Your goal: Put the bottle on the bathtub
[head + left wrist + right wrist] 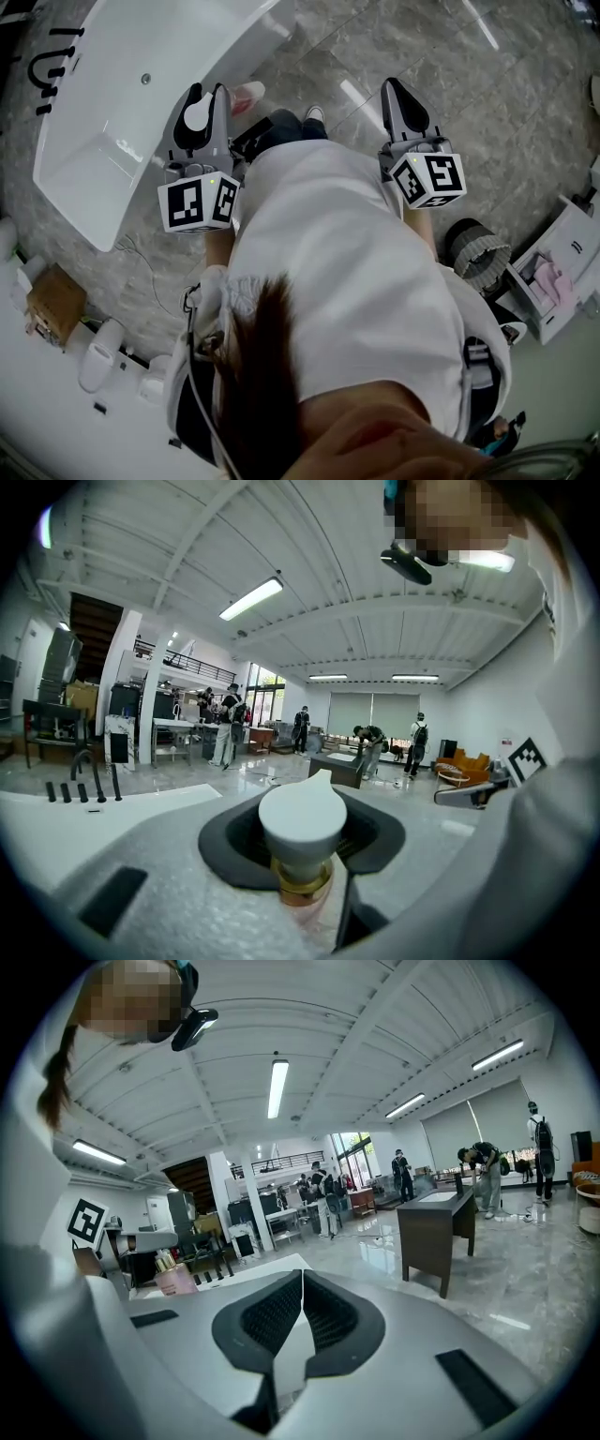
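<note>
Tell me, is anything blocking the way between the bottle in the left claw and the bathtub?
Nothing visible does. The bottle, gripped by the left claw, hangs at the bathtub's near edge, with no object between them.

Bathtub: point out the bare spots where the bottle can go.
The bathtub rim beside the left gripper is bare along its floor-side edge, and so is the basin round the drain. The end with the black taps is crowded. The bottle is held in that gripper.
</note>
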Demonstrator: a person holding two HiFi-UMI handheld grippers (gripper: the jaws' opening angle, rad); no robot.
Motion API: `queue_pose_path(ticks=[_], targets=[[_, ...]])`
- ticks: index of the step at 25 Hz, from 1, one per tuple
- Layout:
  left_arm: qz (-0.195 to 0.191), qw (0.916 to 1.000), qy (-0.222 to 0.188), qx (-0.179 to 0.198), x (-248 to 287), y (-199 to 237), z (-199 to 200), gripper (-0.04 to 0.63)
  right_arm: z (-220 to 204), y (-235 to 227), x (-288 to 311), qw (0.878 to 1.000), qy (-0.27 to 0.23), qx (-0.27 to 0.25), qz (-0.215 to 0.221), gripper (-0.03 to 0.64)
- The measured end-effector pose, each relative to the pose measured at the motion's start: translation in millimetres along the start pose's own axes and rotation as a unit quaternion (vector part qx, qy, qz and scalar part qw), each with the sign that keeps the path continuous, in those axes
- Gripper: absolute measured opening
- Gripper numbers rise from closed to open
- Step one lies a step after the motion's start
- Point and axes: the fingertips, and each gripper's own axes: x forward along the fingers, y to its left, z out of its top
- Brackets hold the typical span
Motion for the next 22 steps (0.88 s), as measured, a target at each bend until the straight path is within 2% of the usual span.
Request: queue_pose_path(ticks=[9,15,22], targets=[[0.017,0.9998,0.008,0.006,5.7,12.1,3.0,0.140,-5.8,-7.4,10.5,1.000,0.014,0.009,0.000,0.014],[0.007,0.9999,0.015,-0.002,22.3,23.0,3.0,0.140,-2.2,-7.0,28.3,1.000,0.021,0.010,-0.007,0.014],[-0.010,0.9998,0.016,0.000,62.1,56.4,19.4,0.140,17.6,-3.3,72.3,0.999,0.024,0.009,-0.022,0.014]])
